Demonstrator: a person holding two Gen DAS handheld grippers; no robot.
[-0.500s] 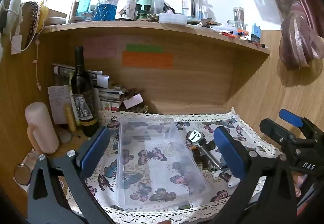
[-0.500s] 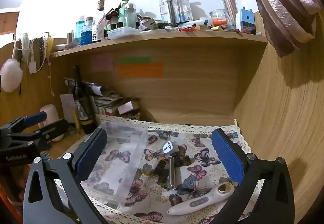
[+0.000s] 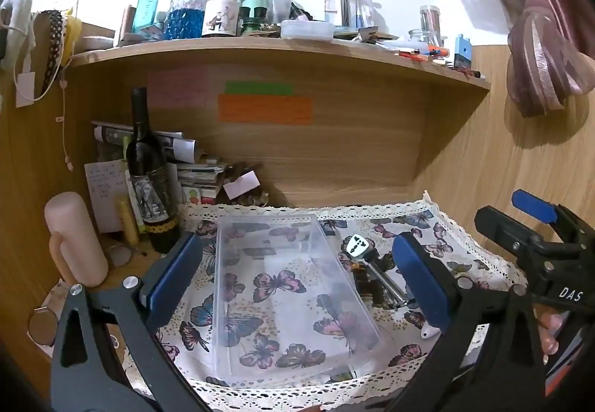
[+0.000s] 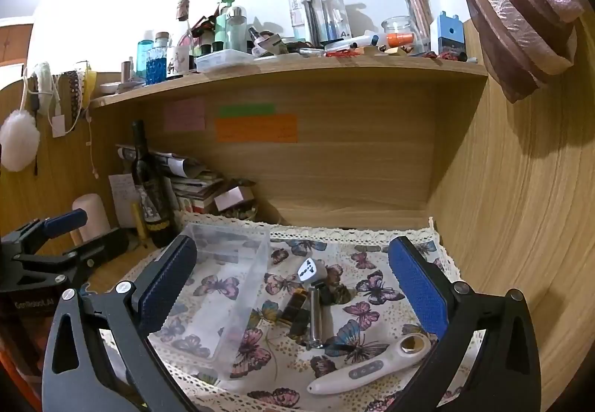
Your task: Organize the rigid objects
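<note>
Both tools hover above the butterfly-print cloth (image 4: 372, 285), nothing yet collected. The left gripper (image 3: 297, 276) stands spread wide over the empty clear plastic rectangular bin (image 3: 290, 300). The right gripper (image 4: 293, 285), equally wide and empty, faces the loose items just beside the bin: white travel plug adapter (image 4: 310, 268), metal cylinder (image 4: 316, 315), white handheld wand (image 4: 368, 369). Judgement: pre-grasp stage; the next move calls for lowering the right gripper and closing on one item.

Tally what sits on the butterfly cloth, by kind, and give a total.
Clear plastic box: 1
White travel plug adapter: 1
Metal cylinder: 1
Small dark brown items beside the cylinder: 2, as far as I can tell
White handheld device with round head: 1
Total: 6
</note>
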